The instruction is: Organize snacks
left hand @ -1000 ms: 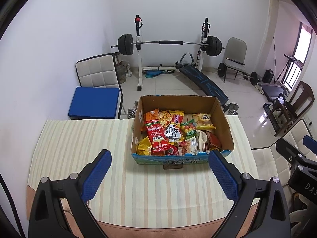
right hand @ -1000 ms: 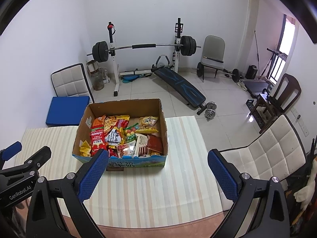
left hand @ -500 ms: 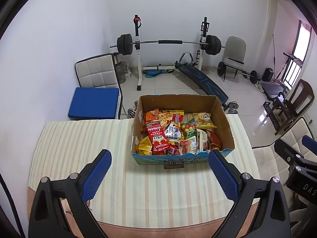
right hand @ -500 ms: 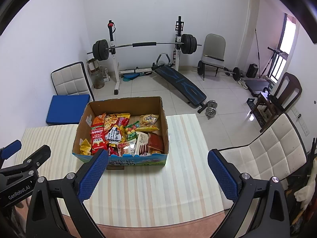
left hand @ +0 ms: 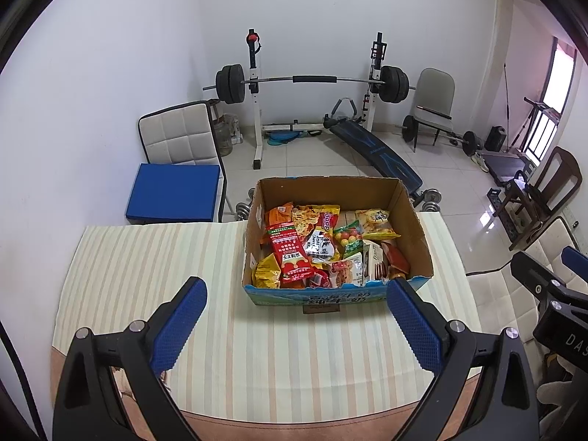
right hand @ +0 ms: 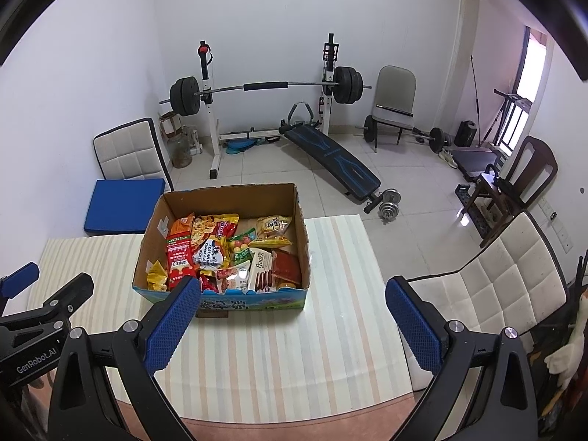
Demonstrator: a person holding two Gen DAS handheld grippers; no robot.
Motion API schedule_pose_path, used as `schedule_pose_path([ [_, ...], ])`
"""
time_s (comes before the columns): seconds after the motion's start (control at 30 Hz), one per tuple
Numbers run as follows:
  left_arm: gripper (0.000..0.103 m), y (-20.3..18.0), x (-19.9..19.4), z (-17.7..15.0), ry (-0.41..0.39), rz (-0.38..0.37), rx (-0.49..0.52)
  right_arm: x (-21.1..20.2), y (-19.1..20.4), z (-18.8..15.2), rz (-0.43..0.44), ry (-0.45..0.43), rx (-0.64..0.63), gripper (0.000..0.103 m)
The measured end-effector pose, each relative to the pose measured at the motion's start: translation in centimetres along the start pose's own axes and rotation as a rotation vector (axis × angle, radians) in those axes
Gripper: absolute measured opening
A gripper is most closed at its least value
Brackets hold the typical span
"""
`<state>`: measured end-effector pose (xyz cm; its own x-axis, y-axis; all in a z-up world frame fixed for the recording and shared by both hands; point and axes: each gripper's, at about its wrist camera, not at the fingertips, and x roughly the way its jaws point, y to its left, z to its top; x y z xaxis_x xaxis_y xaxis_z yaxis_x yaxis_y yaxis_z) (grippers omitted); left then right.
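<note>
Two black grippers with blue pads, left gripper (left hand: pixel 296 321) and right gripper (right hand: pixel 292 318), hover wide open, holding nothing.
Ahead, on the striped tablecloth (left hand: pixel 147 257), sits an open brown cardboard box (left hand: pixel 419 228) of snack packets (left hand: pixel 294 257).

Two side-by-side wrist views, angled down from near, sharing the snack box (left hand: pixel 337 246).

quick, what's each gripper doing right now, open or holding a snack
Left gripper: open, holding nothing, short of the cardboard box.
Right gripper: open, holding nothing, over the striped tablecloth.
</note>
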<state>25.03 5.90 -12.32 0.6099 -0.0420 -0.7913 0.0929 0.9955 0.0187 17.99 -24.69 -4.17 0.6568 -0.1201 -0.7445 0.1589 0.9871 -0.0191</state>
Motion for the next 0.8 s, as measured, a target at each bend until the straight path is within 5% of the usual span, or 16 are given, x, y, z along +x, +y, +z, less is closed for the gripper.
schedule_pose_path([
  [0.8, 0.1, -0.9, -1.1, 0.1, -0.02, -0.015, 0.021, -0.4, -0.1, 0.3, 0.002, -0.001, 0.0, 0.103],
])
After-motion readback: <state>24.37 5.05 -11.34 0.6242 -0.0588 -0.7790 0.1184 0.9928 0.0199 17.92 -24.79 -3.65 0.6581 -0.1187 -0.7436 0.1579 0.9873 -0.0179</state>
